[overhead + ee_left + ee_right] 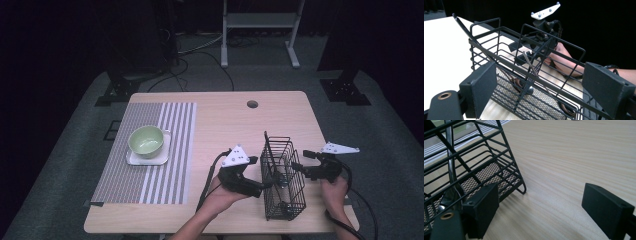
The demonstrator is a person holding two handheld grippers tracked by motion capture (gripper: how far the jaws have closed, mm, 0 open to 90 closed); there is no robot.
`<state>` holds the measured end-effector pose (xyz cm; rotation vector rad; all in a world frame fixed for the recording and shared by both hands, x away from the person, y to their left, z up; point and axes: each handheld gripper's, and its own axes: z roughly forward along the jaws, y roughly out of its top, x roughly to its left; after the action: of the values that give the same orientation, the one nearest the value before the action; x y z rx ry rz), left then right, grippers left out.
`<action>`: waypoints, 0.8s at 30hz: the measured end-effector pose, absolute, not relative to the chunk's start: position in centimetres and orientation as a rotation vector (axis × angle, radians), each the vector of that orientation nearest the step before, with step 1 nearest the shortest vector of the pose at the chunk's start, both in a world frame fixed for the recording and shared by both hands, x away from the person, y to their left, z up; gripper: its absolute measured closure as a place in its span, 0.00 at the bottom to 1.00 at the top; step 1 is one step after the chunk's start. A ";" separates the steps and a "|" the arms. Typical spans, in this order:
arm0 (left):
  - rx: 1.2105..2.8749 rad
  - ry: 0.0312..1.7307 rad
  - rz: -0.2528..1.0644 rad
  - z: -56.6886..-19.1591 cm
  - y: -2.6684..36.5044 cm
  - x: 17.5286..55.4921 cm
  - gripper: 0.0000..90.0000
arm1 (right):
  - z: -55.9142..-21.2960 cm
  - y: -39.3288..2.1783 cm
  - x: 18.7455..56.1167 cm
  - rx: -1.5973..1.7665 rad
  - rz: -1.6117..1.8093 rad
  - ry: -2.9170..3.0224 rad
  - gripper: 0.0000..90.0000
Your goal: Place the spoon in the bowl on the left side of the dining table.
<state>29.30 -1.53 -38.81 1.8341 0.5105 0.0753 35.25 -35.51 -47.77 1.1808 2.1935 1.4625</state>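
Left gripper (261,176): jaws spread, holding nothing; set against the left long side of the wire basket (283,176), the rim wire running across between its pads (482,85) in the left gripper view; whether a pad touches the wire cannot be told.

Right gripper (298,161): jaws likewise spread, empty; standing at the basket's right side toward its far end, one pad (485,202) just beside the mesh floor and the corner foot.

Wire basket: black, oblong, long axis running from the person outward across the table; it lies directly between the two grippers, the left one nearer its middle, the right one nearer the far half; a partition wire rises above its far end.

Contents: a spoon (450,170), handle leaning up against the divider, bowl down on the mesh; further dark utensils in the near compartment, too blurred to name.

Judgement: either gripper need only close or reach inward; the left is marginally closer.

Surface: pale wooden table (230,125); striped placemat (150,165) well apart to the left, bearing a green bowl (146,140) on a white square plate (134,159).

Room: dark; grey carpet; a white stand (260,30) beyond the table.
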 end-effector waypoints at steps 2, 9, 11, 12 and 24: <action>1.830 0.512 0.074 -38.8 -1.6 29.3 0.14 | -47.8 -35.5 35.2 1.180 1.463 2.193 0.15; 1.813 0.547 0.064 -38.5 -2.2 29.9 0.26 | -47.7 -35.6 35.2 1.178 1.468 2.187 0.15; 1.813 0.558 0.065 -38.5 -2.3 30.0 0.29 | -47.7 -35.6 35.2 1.177 1.468 2.187 0.15; 1.816 0.558 0.065 -38.5 -2.4 30.1 0.29 | -47.7 -35.6 35.2 1.177 1.468 2.187 0.15; 1.818 0.549 0.050 -38.5 -2.6 30.4 0.72 | -47.7 -35.6 35.2 1.175 1.472 2.186 0.15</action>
<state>30.38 -2.58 -38.47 1.8182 0.5492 0.0498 35.18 -35.60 -47.73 1.1751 2.1856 1.4723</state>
